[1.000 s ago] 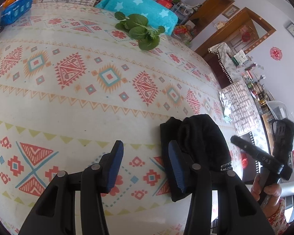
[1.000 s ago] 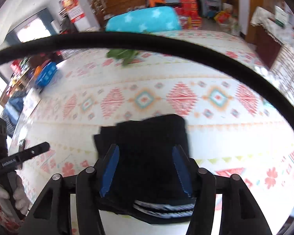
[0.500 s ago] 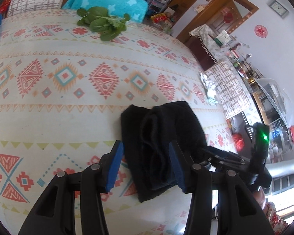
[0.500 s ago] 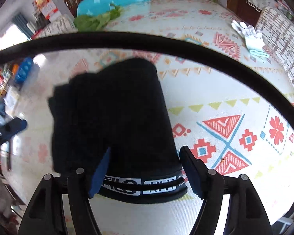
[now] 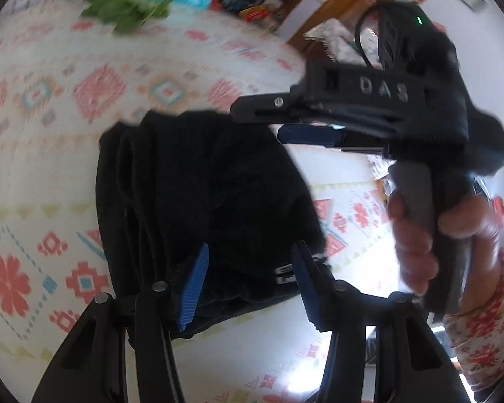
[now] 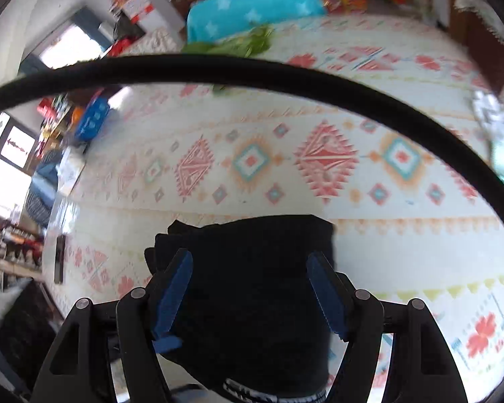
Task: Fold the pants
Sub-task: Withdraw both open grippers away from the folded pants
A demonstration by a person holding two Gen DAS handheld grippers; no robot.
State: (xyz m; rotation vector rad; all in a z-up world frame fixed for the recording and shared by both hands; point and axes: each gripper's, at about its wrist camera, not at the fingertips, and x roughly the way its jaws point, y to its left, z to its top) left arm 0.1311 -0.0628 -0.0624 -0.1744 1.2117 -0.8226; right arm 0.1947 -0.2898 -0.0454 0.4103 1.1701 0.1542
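The black pants [image 5: 205, 201] lie folded into a compact bundle on the patterned tablecloth [image 5: 50, 154]. My left gripper [image 5: 248, 285] hovers over their near edge. Its blue pads stand apart on either side of the cloth, not pressing. In the same view a hand [image 5: 416, 235] holds my right gripper [image 5: 257, 124] above the bundle's far right corner. From the right wrist camera, the pants [image 6: 252, 268] fill the gap of the right gripper [image 6: 250, 290], whose pads stand wide and clear of the fabric. A white-lettered waistband [image 6: 268, 391] shows at the bottom.
A bunch of green leaves [image 5: 127, 10] lies at the table's far side, with a teal star-print cushion [image 6: 252, 3] behind it. A blue basket [image 6: 92, 117] sits off the left end. A black cable [image 6: 252, 70] arcs across the right wrist view. White gloves [image 6: 500, 127] lie at the right.
My left gripper has swung right and come down over the pants. The right gripper's jaws have widened off the bundle, and it now looms close in the left wrist view.
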